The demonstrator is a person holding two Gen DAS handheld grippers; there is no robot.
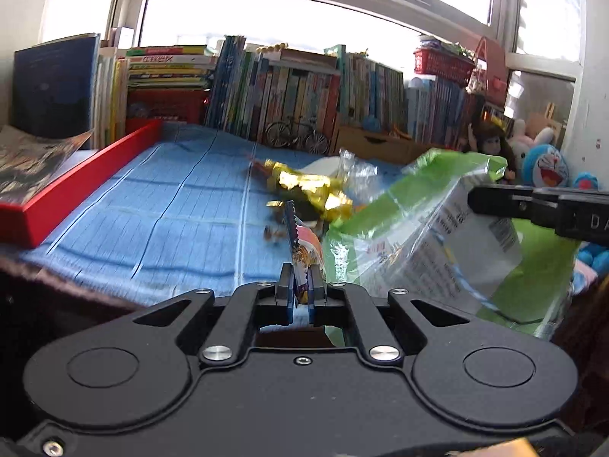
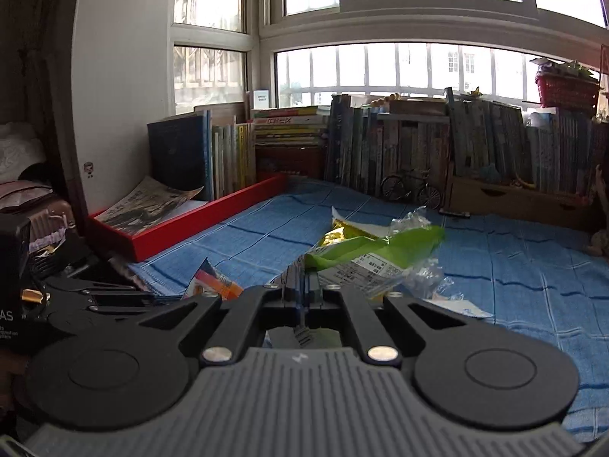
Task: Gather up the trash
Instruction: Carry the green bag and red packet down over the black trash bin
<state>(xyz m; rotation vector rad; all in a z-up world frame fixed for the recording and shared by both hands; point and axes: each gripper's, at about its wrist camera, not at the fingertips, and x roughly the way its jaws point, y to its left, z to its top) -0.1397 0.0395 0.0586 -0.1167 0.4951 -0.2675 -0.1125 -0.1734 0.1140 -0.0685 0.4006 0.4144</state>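
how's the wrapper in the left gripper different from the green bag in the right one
The small wrapper is orange and white with a zigzag-cut edge; the green bag is green with a white printed panel. The wrapper is far smaller than the bag. The wrapper stands upright between the left gripper pads; the bag hangs open from the right gripper. Both are clamped empty packaging above the blue cloth.

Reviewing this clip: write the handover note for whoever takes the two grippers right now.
Left gripper: shut on a small orange-and-white wrapper.
Right gripper: shut on the edge of the green bag.
On the blue mat: gold foil wrapper and clear plastic wrapper, not yet picked up.
Done: two pieces gripped.
Left: bag the small wrapper, probably, then collect the rest.
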